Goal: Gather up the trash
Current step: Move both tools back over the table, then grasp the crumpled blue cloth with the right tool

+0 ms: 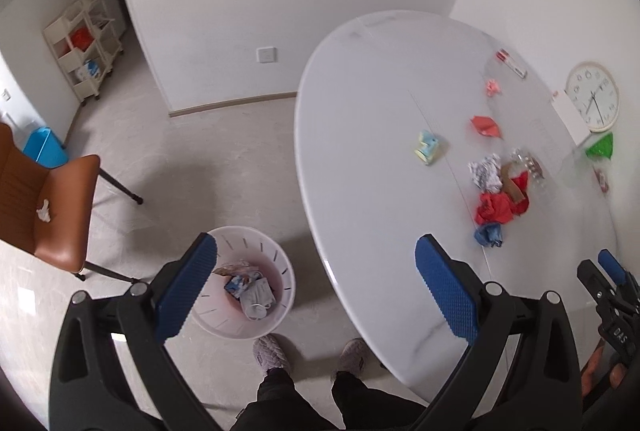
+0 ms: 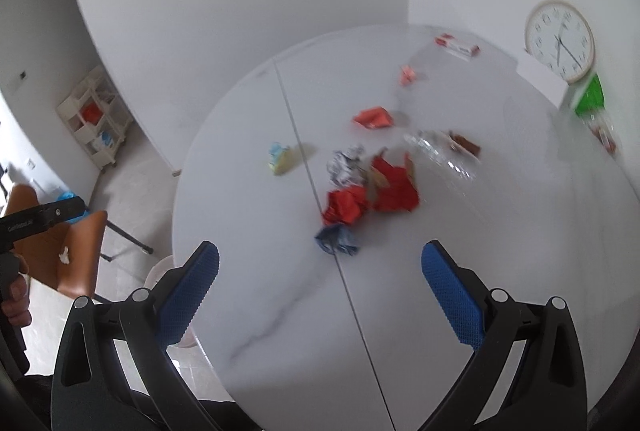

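Observation:
A white slotted trash bin (image 1: 280,271) stands on the floor by the round white table (image 1: 360,151), with wrappers and a face mask inside. My left gripper (image 1: 316,251) is open and empty, held above the bin and the table's edge. My right gripper (image 2: 320,255) is open and empty above the table's near side. Trash lies on the table: a blue wrapper (image 2: 336,239), crumpled red paper (image 2: 346,205), a silver wad (image 2: 346,165), a yellow-blue packet (image 2: 282,159), an orange-red wrapper (image 2: 374,117) and a clear plastic bottle (image 2: 440,151).
A brown chair (image 1: 60,207) with a white tissue (image 1: 44,211) stands left of the bin. A wall clock (image 2: 560,39), a white box and a green bag (image 2: 590,95) sit at the table's far right. A cream shelf cart (image 1: 86,43) stands by the far wall. The person's feet (image 1: 272,353) are by the bin.

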Tool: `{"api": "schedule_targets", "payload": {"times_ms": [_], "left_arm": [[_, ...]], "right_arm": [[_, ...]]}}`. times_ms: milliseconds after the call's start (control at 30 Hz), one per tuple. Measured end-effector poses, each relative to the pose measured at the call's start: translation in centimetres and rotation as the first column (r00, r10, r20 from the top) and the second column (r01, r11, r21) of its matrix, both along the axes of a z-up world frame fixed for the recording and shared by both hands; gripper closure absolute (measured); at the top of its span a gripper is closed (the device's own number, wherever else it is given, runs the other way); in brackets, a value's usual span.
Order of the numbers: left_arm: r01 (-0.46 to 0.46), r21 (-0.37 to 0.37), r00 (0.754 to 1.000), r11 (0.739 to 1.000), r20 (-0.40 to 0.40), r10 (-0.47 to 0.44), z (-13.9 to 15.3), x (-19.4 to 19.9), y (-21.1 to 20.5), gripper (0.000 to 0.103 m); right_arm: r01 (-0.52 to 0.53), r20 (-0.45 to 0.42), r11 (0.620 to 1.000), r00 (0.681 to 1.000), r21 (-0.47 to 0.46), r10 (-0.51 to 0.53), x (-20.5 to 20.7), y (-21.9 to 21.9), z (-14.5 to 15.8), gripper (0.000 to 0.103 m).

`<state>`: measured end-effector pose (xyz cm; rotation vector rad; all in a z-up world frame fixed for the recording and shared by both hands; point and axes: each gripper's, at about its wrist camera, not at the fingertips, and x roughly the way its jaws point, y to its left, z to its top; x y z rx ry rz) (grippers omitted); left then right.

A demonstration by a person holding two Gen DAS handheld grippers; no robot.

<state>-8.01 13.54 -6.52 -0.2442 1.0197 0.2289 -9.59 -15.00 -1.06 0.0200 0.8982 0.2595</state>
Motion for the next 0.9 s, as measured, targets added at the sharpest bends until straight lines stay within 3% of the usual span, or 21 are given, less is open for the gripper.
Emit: {"api": "schedule_targets", "payload": {"times_ms": [233, 400, 567, 767, 833, 900], "left_arm": [[0.034, 0.011, 0.999, 0.999, -0.03, -0.034, -0.7, 1.3, -1.8, 0.008], [0.044, 0.037, 0.998, 0.998, -0.041, -0.042, -1.0, 2.2, -2.1, 0.008], [0.04, 0.04, 0.998, 0.998, -0.055, -0.038, -1.6, 3.9, -2.1, 0.008], [0.089, 0.036, 0.993, 0.995, -0.082, -0.085, -3.1, 6.7, -3.1, 0.008], [0.112, 0.03, 0.991, 0.993, -0.079, -0.109, -3.5, 7.6, -3.5, 0.008], [0.148, 0.026, 0.986, 0.989, -0.08, -0.145, -4.0, 9.1, -4.3, 0.008]], "right_arm": [[0.019, -0.046, 1.0, 0.999, 0.005, -0.019, 2.6, -1.1, -4.3, 0.003], [-0.008, -0.058, 0.997, 0.998, -0.081, 0.003, 5.6, 0.9, -9.8, 0.003], [-0.034, -0.09, 0.991, 0.996, -0.132, 0.023, 7.8, 2.3, -13.5, 0.015], [-0.031, -0.126, 0.993, 0.992, -0.112, 0.017, 8.8, 2.1, -14.9, 0.043], [-0.048, -0.14, 0.992, 0.99, -0.119, 0.031, 8.8, 2.2, -15.2, 0.062], [-0.06, -0.151, 0.991, 0.988, -0.122, 0.041, 8.6, 2.3, -15.3, 0.065]]}}
